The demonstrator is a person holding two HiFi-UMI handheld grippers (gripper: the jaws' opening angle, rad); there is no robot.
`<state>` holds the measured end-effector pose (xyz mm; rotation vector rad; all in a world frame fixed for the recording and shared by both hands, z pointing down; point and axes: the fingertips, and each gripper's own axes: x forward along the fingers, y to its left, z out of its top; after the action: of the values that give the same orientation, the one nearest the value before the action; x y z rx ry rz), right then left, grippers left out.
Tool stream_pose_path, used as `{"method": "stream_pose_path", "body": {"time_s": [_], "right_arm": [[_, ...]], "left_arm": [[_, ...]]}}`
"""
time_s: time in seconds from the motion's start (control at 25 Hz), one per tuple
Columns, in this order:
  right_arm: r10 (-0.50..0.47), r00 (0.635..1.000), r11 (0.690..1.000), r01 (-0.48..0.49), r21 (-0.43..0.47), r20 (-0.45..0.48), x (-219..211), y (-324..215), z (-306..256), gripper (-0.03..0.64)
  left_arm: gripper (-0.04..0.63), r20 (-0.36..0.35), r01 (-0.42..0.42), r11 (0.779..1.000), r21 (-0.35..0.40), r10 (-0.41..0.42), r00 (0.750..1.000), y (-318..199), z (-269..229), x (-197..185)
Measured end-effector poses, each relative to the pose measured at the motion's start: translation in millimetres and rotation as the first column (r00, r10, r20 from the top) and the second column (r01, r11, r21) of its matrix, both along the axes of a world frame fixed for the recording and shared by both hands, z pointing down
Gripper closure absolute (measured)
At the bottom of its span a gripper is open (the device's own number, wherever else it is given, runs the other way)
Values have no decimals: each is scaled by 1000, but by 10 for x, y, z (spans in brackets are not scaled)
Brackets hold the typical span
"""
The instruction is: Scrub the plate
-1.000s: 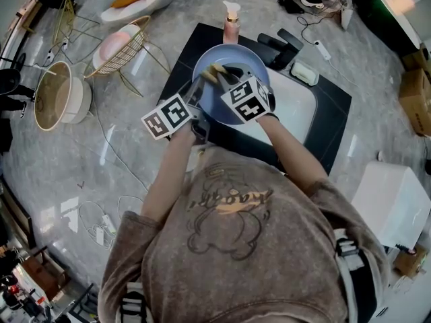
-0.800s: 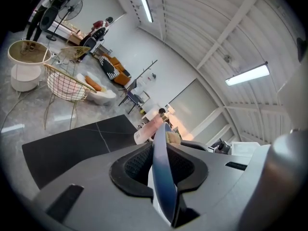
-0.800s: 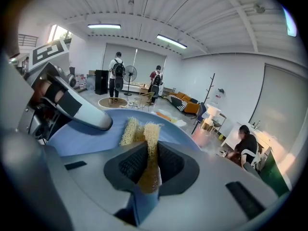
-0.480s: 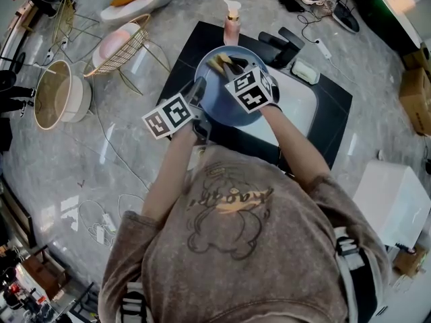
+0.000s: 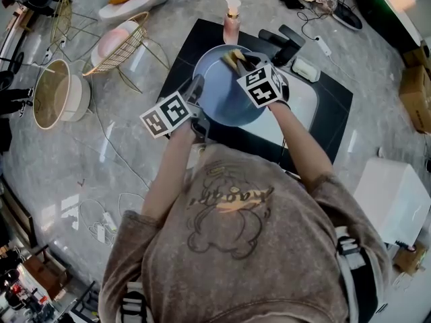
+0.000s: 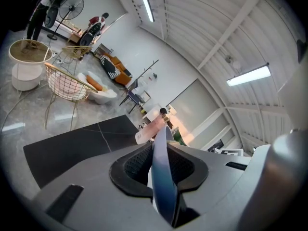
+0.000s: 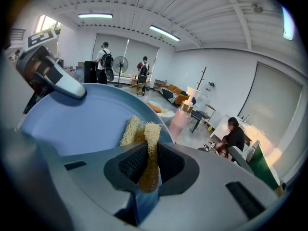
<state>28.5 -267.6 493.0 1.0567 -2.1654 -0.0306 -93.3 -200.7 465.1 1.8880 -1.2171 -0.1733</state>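
A blue plate [image 5: 225, 89] is held tilted over the black sink surround. My left gripper [image 5: 194, 94] is shut on the plate's left rim; in the left gripper view the plate [image 6: 162, 177] runs edge-on between the jaws. My right gripper [image 5: 244, 62] is shut on a yellow loofah scrubber [image 5: 233, 58] that lies against the plate's far right rim. In the right gripper view the scrubber [image 7: 142, 143] sticks up from the jaws against the blue plate [image 7: 79, 119], and the left gripper [image 7: 50, 76] shows at the plate's far edge.
A white sink basin [image 5: 293, 110] sits in the black counter [image 5: 330, 113], with a black tap [image 5: 283, 46] and a pink soap bottle [image 5: 231, 22] behind the plate. A wire basket [image 5: 121, 46], a round tub [image 5: 57, 94] and cables [image 5: 108, 153] lie to the left.
My right gripper has carried the scrubber from the plate's upper middle toward its far right rim. The left gripper and the plate have stayed put.
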Motion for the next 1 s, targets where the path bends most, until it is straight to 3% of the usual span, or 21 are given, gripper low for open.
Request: {"method": "stream_pose_path", "body": {"time_s": [0.56, 1.0], "right_arm": [[40, 999, 995, -40, -88, -8, 182, 296, 317, 565], [-25, 998, 992, 31, -125, 50, -253, 644, 389, 565]], "left_arm": [[517, -9, 62, 998, -4, -62, 998, -125, 14, -208], [512, 2, 74, 996, -40, -74, 997, -80, 165, -250]]}}
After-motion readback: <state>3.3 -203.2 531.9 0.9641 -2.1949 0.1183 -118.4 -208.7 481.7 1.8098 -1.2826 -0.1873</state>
